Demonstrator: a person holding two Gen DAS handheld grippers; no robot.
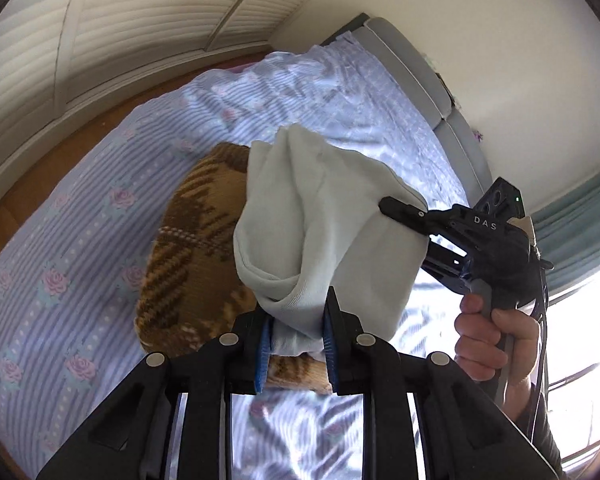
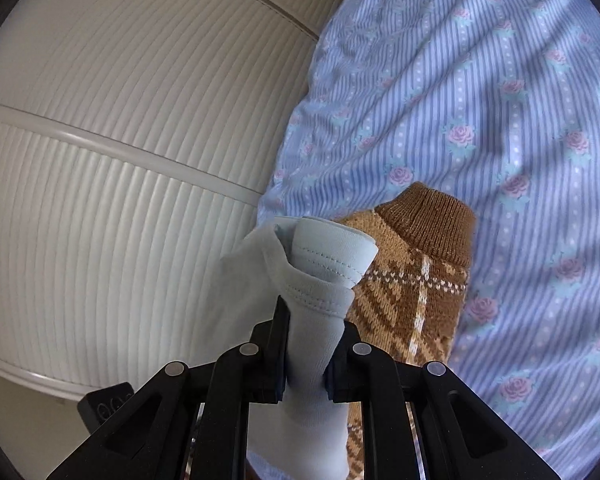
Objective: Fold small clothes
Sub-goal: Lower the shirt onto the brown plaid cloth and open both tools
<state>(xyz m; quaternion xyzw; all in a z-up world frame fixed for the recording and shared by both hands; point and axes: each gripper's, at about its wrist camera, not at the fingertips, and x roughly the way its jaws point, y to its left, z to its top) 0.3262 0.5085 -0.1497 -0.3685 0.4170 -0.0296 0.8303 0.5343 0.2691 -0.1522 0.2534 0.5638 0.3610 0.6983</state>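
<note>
Left gripper point(image 1: 296, 344) pinches the pale blue garment point(image 1: 324, 220) between its pads, right gripper point(image 2: 306, 354) clamps another edge, cloth lifted between both; just past the fingers a brown knitted sweater point(image 2: 412, 280) lies on the striped bedsheet point(image 2: 480, 100)

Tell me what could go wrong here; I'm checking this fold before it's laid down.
1. Both the left gripper and right gripper pinch only bunched edges of the pale blue garment, so it may land creased.
2. It hangs over the brown knitted sweater on the bed and could drape over it or drag it.
</note>
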